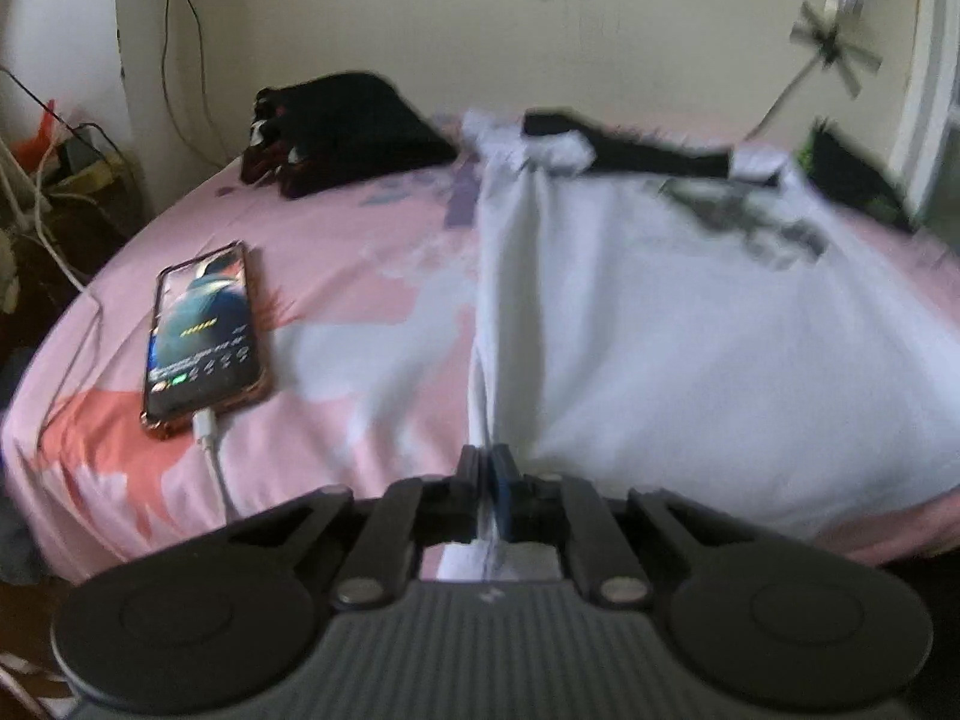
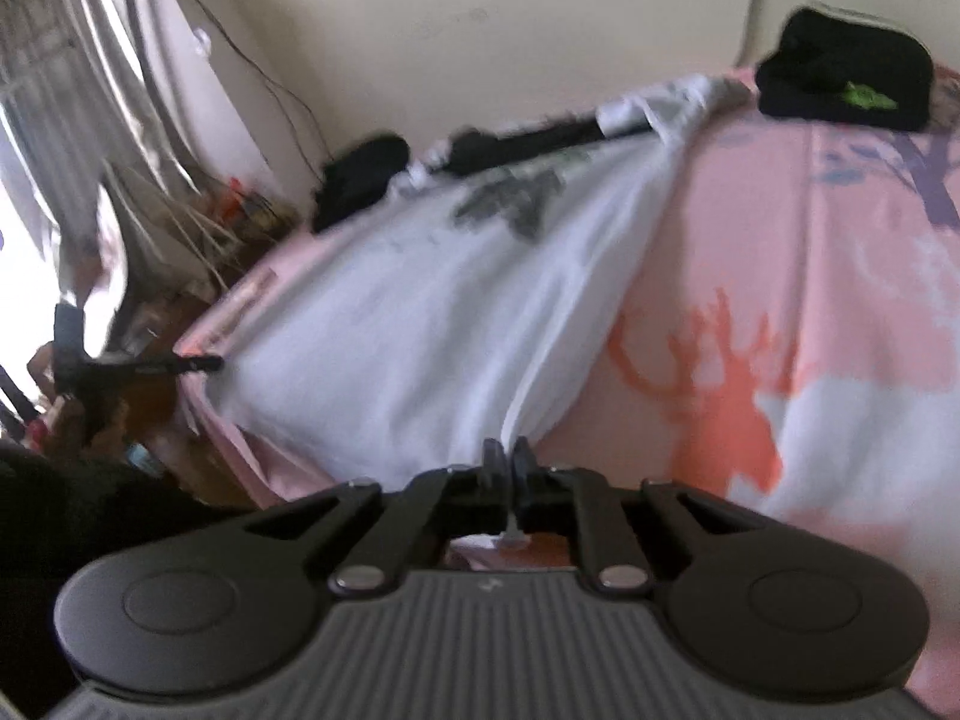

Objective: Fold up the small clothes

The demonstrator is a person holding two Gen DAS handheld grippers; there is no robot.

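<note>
Two tools are both clamped on the same garment. Left tool [image 1: 487,468]: its black fingers are pressed together with only a thin fold of white cloth between them, pinching the near left edge of the white T-shirt with a grey chest print and black collar [image 1: 690,324]. Right tool [image 2: 509,461]: its jaws are likewise nearly touching, nipping a pleat of the same shirt [image 2: 408,312] at its near right edge, and a sliver of white fabric shows below the fingers.

From each pinch the cloth rises in a taut ridge that runs away toward the collar. The shirt lies spread, print side up, across the bed covered in a pink sheet with orange deer and pale patches [image 1: 336,276], its collar at the far side near the wall. In the right wrist view the left tool appears as a dark bar at the shirt's far corner [image 2: 198,363].

On the sheet to the left of the shirt, well apart from it, lies a smartphone in a pink case with its screen lit [image 1: 201,336], a white charging cable [image 1: 213,462] plugged into its near end. Beyond it sits a folded black garment [image 1: 342,132]. Another black folded garment with a green mark [image 2: 846,75] rests at the far right corner of the bed.
</note>
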